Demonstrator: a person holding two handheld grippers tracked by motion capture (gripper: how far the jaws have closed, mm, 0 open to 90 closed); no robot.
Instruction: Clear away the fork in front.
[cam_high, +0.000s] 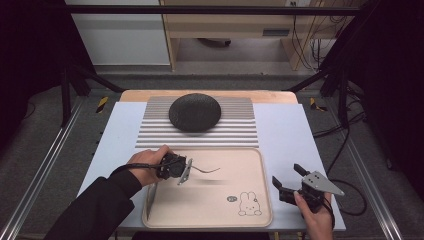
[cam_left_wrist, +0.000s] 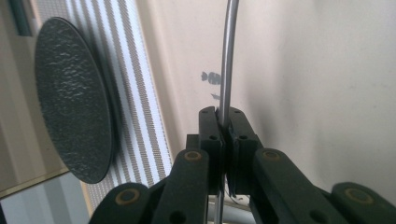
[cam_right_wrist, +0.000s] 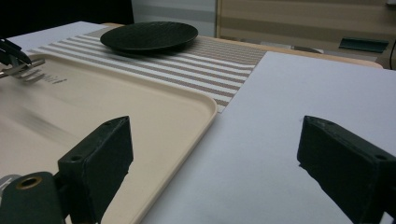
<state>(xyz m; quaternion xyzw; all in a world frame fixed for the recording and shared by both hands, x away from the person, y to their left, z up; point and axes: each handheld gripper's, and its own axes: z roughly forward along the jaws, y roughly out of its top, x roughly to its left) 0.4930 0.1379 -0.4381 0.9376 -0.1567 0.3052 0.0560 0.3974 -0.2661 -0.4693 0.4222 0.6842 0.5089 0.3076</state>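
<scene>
We see the left gripper (cam_high: 186, 170) over the left half of the tray (cam_high: 260, 165), near its far edge, its jaws clamped tight on the handle of a fork (cam_high: 204, 170). In the left gripper view the thin steel handle (cam_left_wrist: 226, 70) runs straight up from between the closed pads, the tray's pale floor lying behind it. In the high view the fork juts out level toward the tray's middle and casts a soft shadow on the floor — so we judge it is held clear of the surface, not resting on it. In the right gripper view the tines (cam_right_wrist: 28, 73) show blurred at the tray's far left.

The right gripper (cam_high: 290, 181) rests on the white sheet (cam_high: 285, 125) just off the tray's right edge, jaws wide apart and holding nothing; between them we see bare sheet and the tray's near corner.

A dark plate (cam_high: 195, 112) sits on the striped mat (cam_high: 240, 132) beyond the tray's far edge, well apart from both tools.

The step in hand, as we read it, is carrying the fork — either setting it down in the tray or lifting it out; which of the two we cannot tell. If it is to be laid down, the next move calls for lowering it until the fork lies flat on the tray, then parting the jaws without dragging it.
</scene>
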